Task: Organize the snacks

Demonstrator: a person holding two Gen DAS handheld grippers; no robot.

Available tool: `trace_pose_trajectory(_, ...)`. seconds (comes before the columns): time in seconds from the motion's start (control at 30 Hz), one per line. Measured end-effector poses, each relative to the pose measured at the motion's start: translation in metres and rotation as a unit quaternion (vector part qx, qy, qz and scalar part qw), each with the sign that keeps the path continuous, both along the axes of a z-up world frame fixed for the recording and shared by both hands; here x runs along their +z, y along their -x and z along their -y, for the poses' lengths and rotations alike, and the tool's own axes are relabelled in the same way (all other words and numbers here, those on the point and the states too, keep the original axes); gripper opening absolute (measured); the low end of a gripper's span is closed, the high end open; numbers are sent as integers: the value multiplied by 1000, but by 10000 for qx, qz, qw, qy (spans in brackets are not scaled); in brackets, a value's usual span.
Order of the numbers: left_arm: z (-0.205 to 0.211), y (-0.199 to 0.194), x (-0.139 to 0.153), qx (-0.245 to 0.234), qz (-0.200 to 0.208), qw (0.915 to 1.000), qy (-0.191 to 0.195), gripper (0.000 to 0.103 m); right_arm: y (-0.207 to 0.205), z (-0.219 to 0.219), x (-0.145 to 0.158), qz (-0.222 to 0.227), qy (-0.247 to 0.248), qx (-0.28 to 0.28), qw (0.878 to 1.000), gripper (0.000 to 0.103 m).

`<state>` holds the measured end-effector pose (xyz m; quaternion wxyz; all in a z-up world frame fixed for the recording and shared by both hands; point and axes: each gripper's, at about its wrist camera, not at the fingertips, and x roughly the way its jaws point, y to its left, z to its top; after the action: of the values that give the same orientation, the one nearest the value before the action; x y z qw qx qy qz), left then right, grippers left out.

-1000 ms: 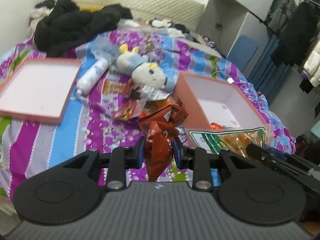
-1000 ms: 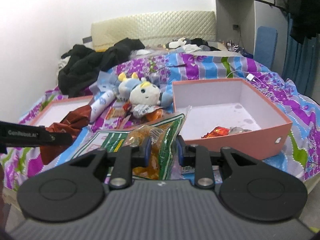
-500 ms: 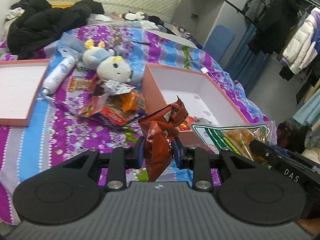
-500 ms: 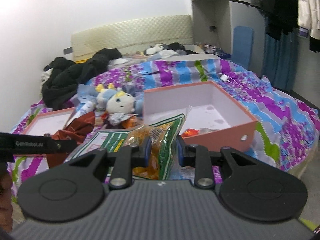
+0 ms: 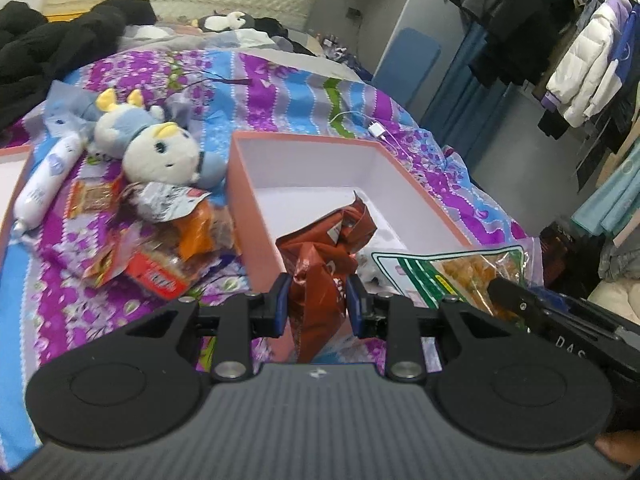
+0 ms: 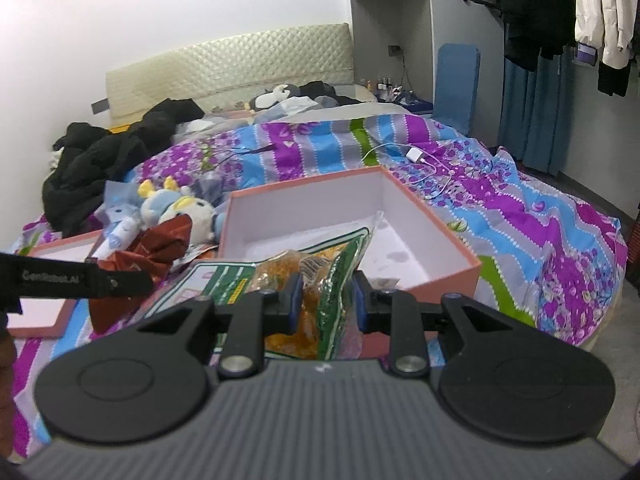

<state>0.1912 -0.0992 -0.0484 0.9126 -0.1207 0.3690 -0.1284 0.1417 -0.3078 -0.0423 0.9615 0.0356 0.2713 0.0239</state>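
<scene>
Above the bed's near edge, my left claw (image 5: pixel 315 299) grips a brown packet (image 5: pixel 320 264), my right claw (image 6: pixel 326 299) a green bag (image 6: pixel 320 276); next, I judge, release into the box (image 5: pixel 256 208).

The left claw (image 5: pixel 316 305) is showing matt black plastic arms, bright metal pivot pins and blue pads, which are pressing a crinkled, glossy brown foil snack bag (image 5: pixel 325 256). The right claw (image 6: pixel 326 300) is pinching a clear, shiny plastic snack pouch (image 6: pixel 316 276). The box (image 6: pixel 448 276) is looking like smooth matt cardboard, the bedspread (image 6: pixel 520 216) like soft printed cloth, the plush toy (image 5: pixel 160 156) fuzzy.
</scene>
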Motion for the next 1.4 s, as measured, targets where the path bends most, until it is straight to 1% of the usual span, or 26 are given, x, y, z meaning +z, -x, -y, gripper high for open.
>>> trace_pose_trajectory(0.2,22,-60,-11,-163,-169,9997,-82,34,-45,20,-11,-177,-32,-101,9998,29)
trace_pose_trajectory(0.47,51,-147,-41,-420,-463,9977,-276,34,-113,45,-45,-523,-110,-151,9985,29)
trace_pose_trajectory(0.57,62,-178,-54,-543,-561,9962,-383,34,-136,54,-59,-647,-186,-254,9974,29)
trace_pose_trajectory(0.67,71,-202,-67,-619,-688,9947,-442,34,-157,59,-72,-781,-199,-292,9963,30)
trace_pose_trajectory(0.77,76,-217,-80,-636,-823,9935,-461,34,-175,64,-85,-931,-239,-301,9949,30)
trace_pose_trajectory(0.83,76,-224,-89,-601,-944,9929,-394,34,-184,65,-92,-996,-200,-280,9944,30)
trace_pose_trajectory(0.9,78,-227,-96,-593,-1010,9922,-421,34,-189,66,-97,-1055,-213,-285,9938,30)
trace_pose_trajectory(0.97,78,-229,-99,-598,-1013,9920,-469,34,-191,64,-99,-1100,-212,-247,9934,31)
trace_pose_trajectory(1.03,75,-229,-99,-563,-1009,9924,-427,34,-190,63,-101,-1147,-225,-240,9929,31)
trace_pose_trajectory(1.07,73,-229,-98,-550,-989,9927,-410,35,-189,62,-100,-1162,-254,-239,9926,32)
trace_pose_trajectory(1.1,71,-226,-96,-568,-951,9930,-418,39,-187,62,-100,-1168,-289,-234,9925,34)
trace_pose_trajectory(1.13,70,-225,-93,-595,-931,9930,-429,49,-186,62,-99,-1165,-316,-229,9924,42)
trace_pose_trajectory(1.17,68,-223,-89,-596,-884,9934,-428,54,-185,61,-97,-1161,-311,-247,9924,48)
trace_pose_trajectory(1.2,65,-221,-85,-569,-820,9941,-429,60,-182,60,-95,-1134,-282,-285,9927,61)
trace_pose_trajectory(1.23,63,-219,-81,-549,-771,9946,-428,60,-180,59,-92,-1084,-269,-301,9933,63)
trace_pose_trajectory(1.4,54,-199,-60,-495,-553,9965,-391,60,-164,56,-75,-897,-266,-282,9952,63)
